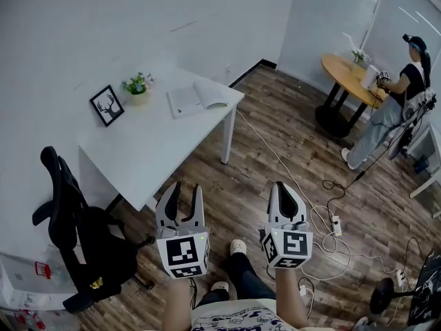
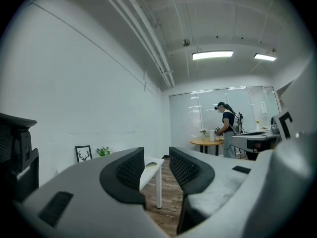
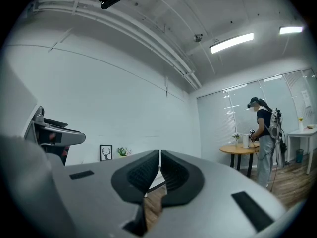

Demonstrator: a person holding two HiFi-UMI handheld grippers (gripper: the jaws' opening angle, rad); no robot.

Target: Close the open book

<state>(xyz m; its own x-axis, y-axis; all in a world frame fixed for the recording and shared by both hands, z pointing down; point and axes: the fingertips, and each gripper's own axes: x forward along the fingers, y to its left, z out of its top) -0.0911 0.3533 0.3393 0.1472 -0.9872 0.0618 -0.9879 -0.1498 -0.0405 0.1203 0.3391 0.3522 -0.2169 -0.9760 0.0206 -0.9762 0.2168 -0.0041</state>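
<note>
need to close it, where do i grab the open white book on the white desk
Probably the open white book's curled leaf, the one nearest the white desk's corner, at its free edge, coming from that end: it arches off the desk, while the other leaf lies flat.

Cool, even light from ceiling strip lamps (image 2: 212,55), lit in both gripper views. White walls (image 1: 103,19) and the white table (image 1: 138,150) read bright; the open book (image 1: 196,98) nearly merges with the tabletop. Soft shadow lies under the table. Gripper views: strong fisheye bending, black corners, soft near foreground. Head view: sharp, edges bowed, colour muted.
</note>
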